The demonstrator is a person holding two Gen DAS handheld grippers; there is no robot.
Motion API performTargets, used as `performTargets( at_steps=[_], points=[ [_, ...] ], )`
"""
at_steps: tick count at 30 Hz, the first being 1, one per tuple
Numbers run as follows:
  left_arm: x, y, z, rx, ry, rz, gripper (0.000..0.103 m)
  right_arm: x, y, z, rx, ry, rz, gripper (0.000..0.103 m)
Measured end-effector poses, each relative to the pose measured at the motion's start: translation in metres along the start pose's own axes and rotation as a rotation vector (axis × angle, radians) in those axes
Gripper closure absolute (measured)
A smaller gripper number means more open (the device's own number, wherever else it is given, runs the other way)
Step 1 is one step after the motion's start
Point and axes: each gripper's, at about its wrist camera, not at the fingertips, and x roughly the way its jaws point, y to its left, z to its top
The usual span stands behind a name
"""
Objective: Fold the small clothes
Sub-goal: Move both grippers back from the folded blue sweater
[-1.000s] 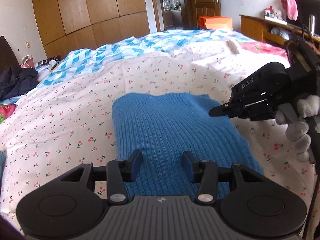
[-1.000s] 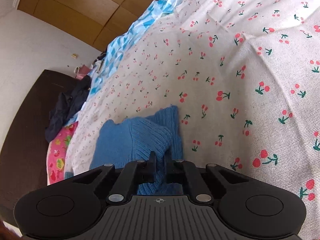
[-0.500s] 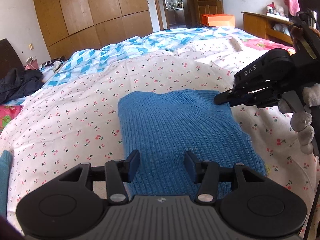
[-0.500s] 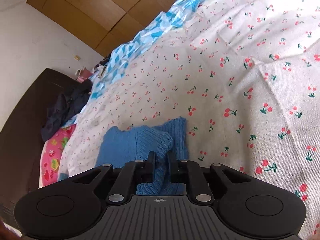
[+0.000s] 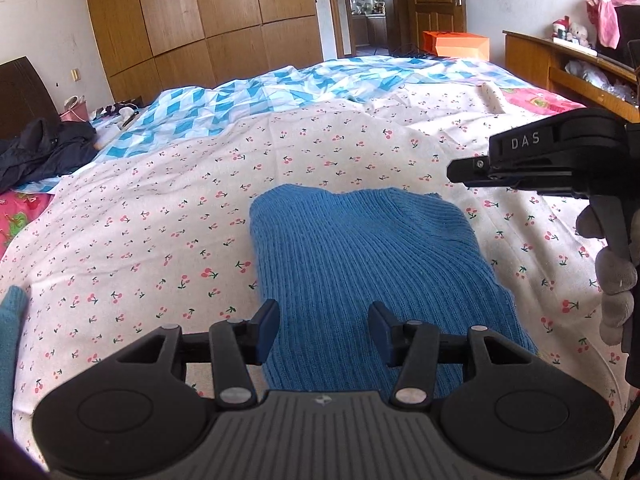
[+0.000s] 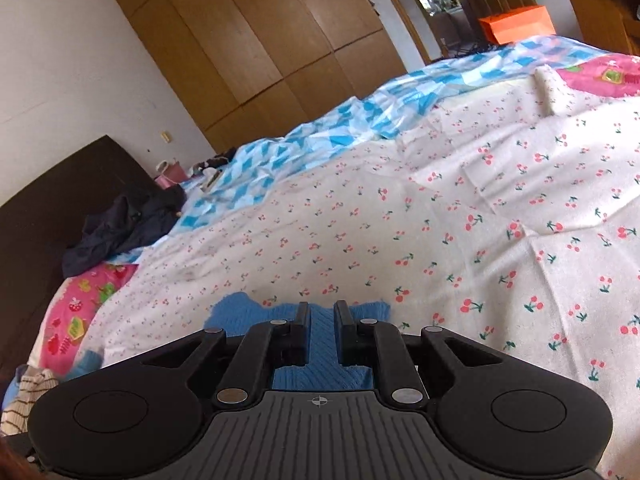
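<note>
A: Bed (image 5: 168, 216) first — cherry-print sheet over most of it, a blue-checked cover behind. Where did the garment lie?

B: Blue ribbed knit (image 5: 360, 256) lay flat on the sheet, mid-bed, right ahead of the left claw (image 5: 323, 330). It read as a tidy near-rectangle, no sleeve seen sticking out, so I judged at least one fold done. Whether a final fold was owed, I couldn't say.

A: Other clothes waiting?

B: Edge of a teal knit piece (image 5: 12, 320) at far left, and a striped item (image 6: 24, 396) low in the right wrist view. Likely still to do.

A: Claws?

B: Left claw stood wide open over the near end of the knit, holding nothing. Right claw (image 6: 323, 322) hung above the far right corner, clear of the cloth in the left view; a narrow gap showed between its fingers, nothing gripped, knit only visible beneath.

A: Verdict?

B: This piece mostly folded and let go; pile unfinished.
</note>
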Motion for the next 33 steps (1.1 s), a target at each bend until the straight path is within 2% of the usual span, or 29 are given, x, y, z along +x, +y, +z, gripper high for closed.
performTargets(
  at_steps=[3, 6, 9, 13, 16, 19, 22, 26, 30, 33],
  points=[
    [0.006, 0.0, 0.001, 0.001, 0.009, -0.002, 0.049, 0.018, -0.006, -0.006, 0.028, 0.075, 0.017, 0.088],
    [0.013, -0.001, 0.001, -0.014, 0.021, -0.006, 0.048, 0.035, -0.012, -0.012, 0.016, 0.147, -0.003, 0.089],
    [0.017, -0.001, 0.0, -0.021, 0.03, -0.007, 0.046, 0.045, -0.016, -0.019, -0.006, 0.188, -0.039, 0.097],
    [0.02, 0.002, 0.001, -0.032, 0.052, -0.003, 0.041, 0.045, -0.021, -0.02, 0.019, 0.196, -0.037, 0.1],
    [0.019, 0.006, 0.004, -0.074, 0.072, -0.009, 0.041, 0.041, -0.024, -0.02, 0.04, 0.189, -0.03, 0.1],
    [0.015, 0.004, 0.006, -0.07, 0.089, 0.003, 0.041, 0.034, -0.022, -0.019, 0.044, 0.171, -0.033, 0.099],
    [0.008, 0.003, 0.004, -0.075, 0.089, 0.005, 0.041, 0.018, -0.008, -0.016, -0.002, 0.136, -0.034, 0.088],
    [0.006, 0.004, -0.004, -0.076, 0.107, 0.012, 0.041, 0.002, 0.017, -0.019, -0.065, 0.111, -0.013, 0.088],
    [0.004, 0.005, -0.01, -0.081, 0.117, 0.005, 0.041, -0.001, 0.025, -0.037, -0.126, 0.154, -0.063, 0.088],
    [0.003, 0.005, -0.014, -0.087, 0.13, -0.009, 0.041, -0.004, 0.02, -0.045, -0.111, 0.168, -0.102, 0.089]
  ],
)
